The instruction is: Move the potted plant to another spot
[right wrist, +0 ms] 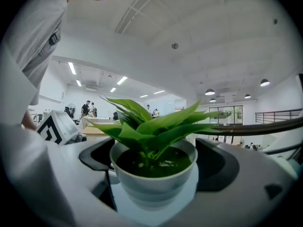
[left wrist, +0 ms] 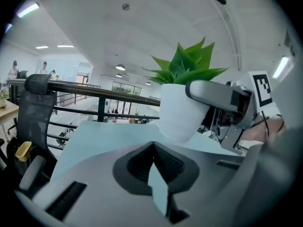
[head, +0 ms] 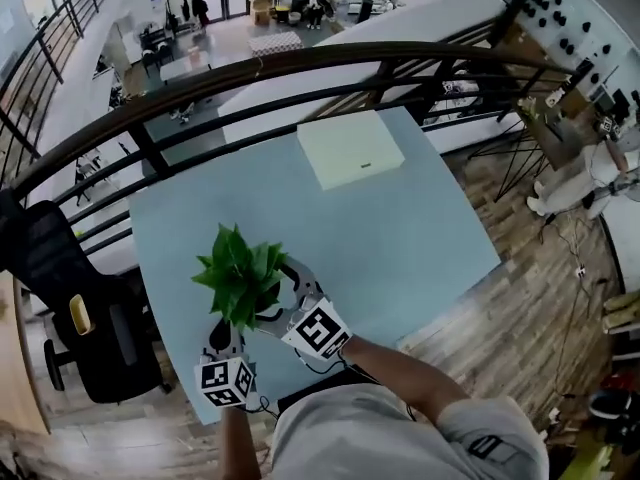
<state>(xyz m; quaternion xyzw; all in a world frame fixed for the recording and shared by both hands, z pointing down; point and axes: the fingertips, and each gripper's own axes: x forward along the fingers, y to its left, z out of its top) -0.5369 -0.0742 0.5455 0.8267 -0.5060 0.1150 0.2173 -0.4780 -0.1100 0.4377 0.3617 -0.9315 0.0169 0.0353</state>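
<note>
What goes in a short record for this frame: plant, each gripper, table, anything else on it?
plant: potted plant, at the near left part of the table, close to the person
right gripper: right gripper, jaws closed on the white pot's sides
left gripper: left gripper, jaws together, empty, beside the pot
lifted off table: cannot tell
other: pale flat box at the table's far side

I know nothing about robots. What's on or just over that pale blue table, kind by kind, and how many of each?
potted plant: 1
flat pale box: 1
handheld grippers: 2 (left gripper, right gripper)
Total: 4
</note>
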